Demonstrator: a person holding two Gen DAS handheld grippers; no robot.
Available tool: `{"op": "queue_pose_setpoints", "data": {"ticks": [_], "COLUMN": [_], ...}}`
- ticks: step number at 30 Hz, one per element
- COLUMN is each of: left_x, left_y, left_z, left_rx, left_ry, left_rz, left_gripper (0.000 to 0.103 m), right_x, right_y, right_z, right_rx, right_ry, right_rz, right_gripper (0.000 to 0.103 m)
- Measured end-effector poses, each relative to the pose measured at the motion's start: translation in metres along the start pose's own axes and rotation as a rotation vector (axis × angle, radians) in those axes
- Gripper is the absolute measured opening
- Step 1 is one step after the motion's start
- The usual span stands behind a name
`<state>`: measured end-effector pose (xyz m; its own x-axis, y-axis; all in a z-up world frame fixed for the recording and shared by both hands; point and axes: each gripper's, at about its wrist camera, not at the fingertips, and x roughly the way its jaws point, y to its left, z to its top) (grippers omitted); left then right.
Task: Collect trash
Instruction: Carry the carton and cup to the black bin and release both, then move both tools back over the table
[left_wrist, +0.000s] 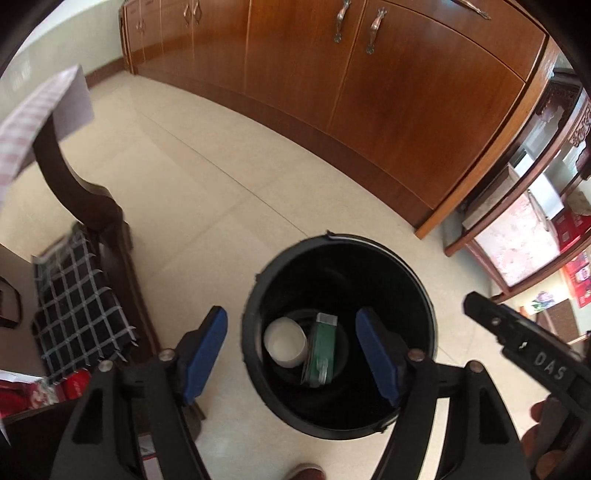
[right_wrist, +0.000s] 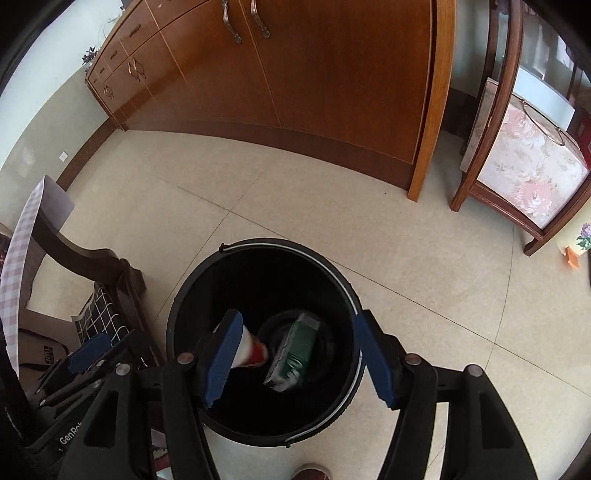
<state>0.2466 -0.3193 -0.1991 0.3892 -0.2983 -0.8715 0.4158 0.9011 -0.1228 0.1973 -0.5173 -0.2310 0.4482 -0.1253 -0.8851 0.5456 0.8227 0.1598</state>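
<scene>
A black bin stands on the tiled floor below both grippers. At its bottom lie a white paper cup on its side and a green carton. My left gripper hangs open above the bin's mouth, and its blue pads grip nothing. In the right wrist view the same bin holds the cup, which shows a red band, and the carton. My right gripper is open over the bin too, with nothing between its fingers.
A long wooden cabinet runs along the far wall. A dark chair with a checked cloth stands left of the bin. A wooden stand with floral fabric is at the right. A shoe tip shows at the bottom edge.
</scene>
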Motion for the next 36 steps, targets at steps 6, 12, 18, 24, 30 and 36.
{"op": "queue_pose_setpoints", "data": {"ticks": [6, 12, 18, 24, 30, 36], "left_x": [-0.032, -0.074, -0.113, -0.143, -0.177, -0.216], "left_y": [0.001, 0.009, 0.029, 0.048, 0.067, 0.1], "left_z": [-0.002, -0.005, -0.014, -0.021, -0.033, -0.053], "left_rx": [-0.001, 0.001, -0.026, -0.07, -0.101, -0.155], "left_ry": [-0.046, -0.116, -0.18, -0.16, -0.2, -0.289], "left_rz": [0.033, 0.028, 0.015, 0.008, 0.069, 0.087], "left_gripper": [0.074, 0.074, 0.074, 0.075, 0.084, 0.097], "right_x": [-0.022, -0.061, -0.102, -0.137, -0.165, -0.188], "right_y": [-0.004, 0.011, 0.025, 0.043, 0.074, 0.115], "right_z": [0.001, -0.005, -0.02, -0.035, -0.048, -0.067], "right_rx": [0.026, 0.0, -0.021, -0.048, -0.101, -0.173], "right_ry": [-0.035, -0.093, -0.145, -0.182, -0.214, -0.228], "right_rz": [0.017, 0.047, 0.077, 0.111, 0.17, 0.244], "right_gripper": [0.065, 0.066, 0.066, 0.067, 0.067, 0.069]}}
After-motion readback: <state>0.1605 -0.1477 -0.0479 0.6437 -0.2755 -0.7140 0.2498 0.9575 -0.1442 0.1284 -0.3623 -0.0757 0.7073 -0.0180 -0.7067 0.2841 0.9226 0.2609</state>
